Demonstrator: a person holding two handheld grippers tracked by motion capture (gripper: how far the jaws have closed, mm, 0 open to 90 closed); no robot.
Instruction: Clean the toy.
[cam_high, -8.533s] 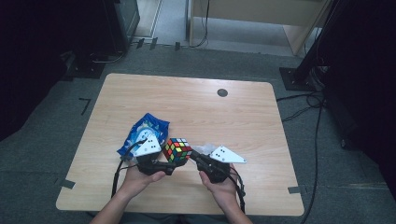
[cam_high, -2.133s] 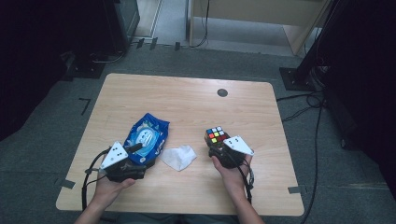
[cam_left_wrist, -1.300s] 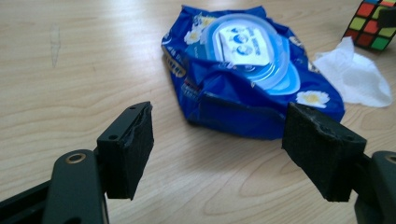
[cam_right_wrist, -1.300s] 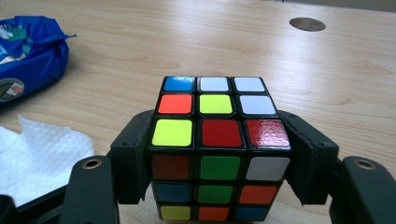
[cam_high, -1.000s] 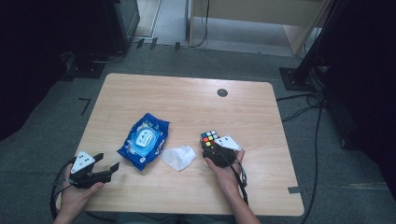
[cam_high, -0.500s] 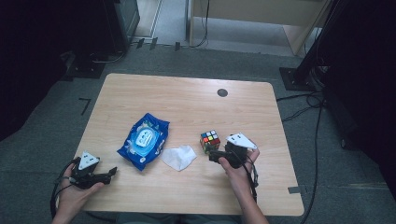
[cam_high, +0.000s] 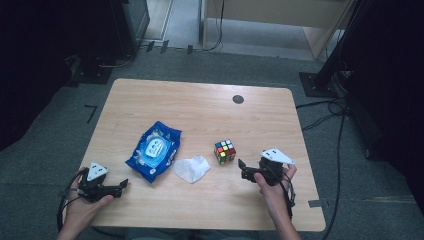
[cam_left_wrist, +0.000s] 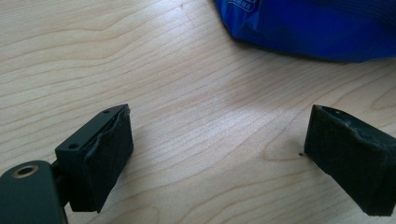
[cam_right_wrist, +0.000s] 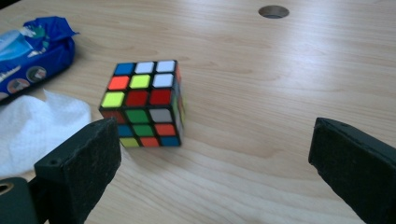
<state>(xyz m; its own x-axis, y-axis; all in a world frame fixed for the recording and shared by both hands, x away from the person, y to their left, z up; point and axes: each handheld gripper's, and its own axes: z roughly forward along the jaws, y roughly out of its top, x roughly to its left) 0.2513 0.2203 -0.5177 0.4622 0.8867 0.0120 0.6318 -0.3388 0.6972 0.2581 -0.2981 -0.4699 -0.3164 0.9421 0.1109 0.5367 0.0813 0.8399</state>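
A scrambled colour cube (cam_high: 225, 151) (cam_right_wrist: 144, 103) stands alone on the wooden table. My right gripper (cam_high: 241, 169) (cam_right_wrist: 215, 140) sits just right of it and is open. Its jaws have just spread, and the cube lies beyond the left jaw, untouched. A blue wipes pack (cam_high: 154, 156) (cam_right_wrist: 32, 46) (cam_left_wrist: 317, 28) lies left of centre, with a crumpled white wipe (cam_high: 191, 168) (cam_right_wrist: 37, 126) beside it. My left gripper (cam_high: 122, 186) (cam_left_wrist: 219, 135) rests near the front left corner. Its jaws have just been opening, with only bare wood between them.
A dark round cable hole (cam_high: 238, 99) (cam_right_wrist: 273, 11) sits in the table's far middle. The table's front edge (cam_high: 200, 227) runs close under both hands. Dark stands and cables surround the table on the grey floor.
My right gripper has let go of the cube and drawn back to the right, leaving it on the table. The left hand has stayed near the front left corner.
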